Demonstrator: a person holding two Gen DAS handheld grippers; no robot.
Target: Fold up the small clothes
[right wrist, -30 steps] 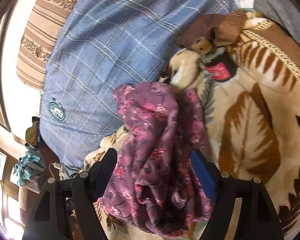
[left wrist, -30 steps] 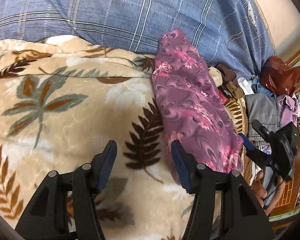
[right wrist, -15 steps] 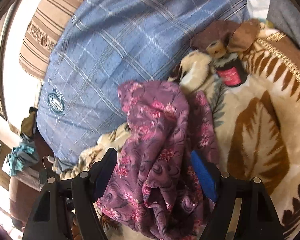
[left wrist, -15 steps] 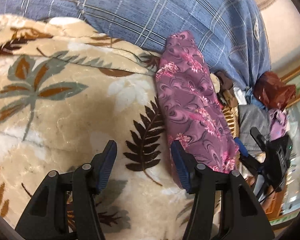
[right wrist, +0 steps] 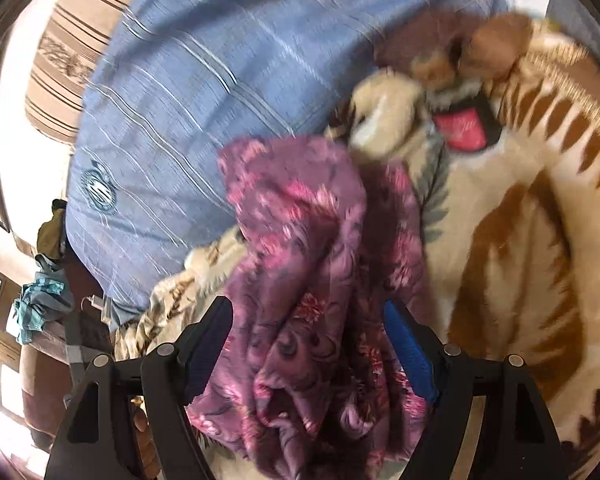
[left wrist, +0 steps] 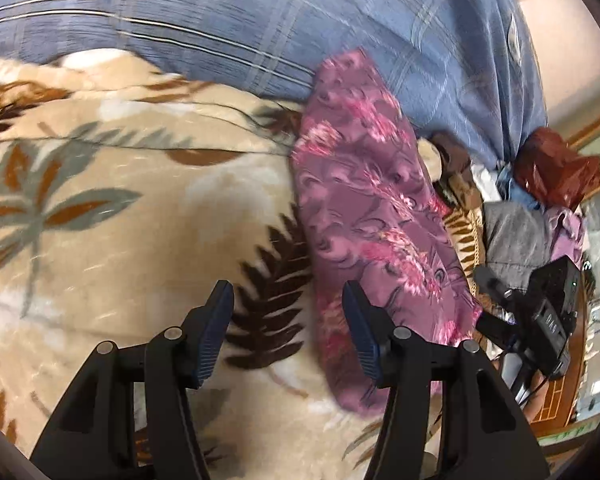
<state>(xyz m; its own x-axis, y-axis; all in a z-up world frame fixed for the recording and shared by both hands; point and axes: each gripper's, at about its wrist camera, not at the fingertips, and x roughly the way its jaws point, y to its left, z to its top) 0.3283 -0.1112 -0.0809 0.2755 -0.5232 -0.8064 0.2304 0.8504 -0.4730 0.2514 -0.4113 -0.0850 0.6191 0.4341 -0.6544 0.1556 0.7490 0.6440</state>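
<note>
on the leaf-print blanket (left wrist: 112,240) lay the purple floral garment (left wrist: 364,216), bunched, its far end against a blue plaid pillow (left wrist: 260,20). right hand-held gripper (right wrist: 308,350) was spread around its near folds; left hand-held gripper (left wrist: 288,330) spread, just beside it.

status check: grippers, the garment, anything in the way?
Left gripper open, empty, beside purple floral garment. Right gripper open, straddling its bunched end, not clamped. Garment lies on leaf blanket; blue pillow behind.
</note>
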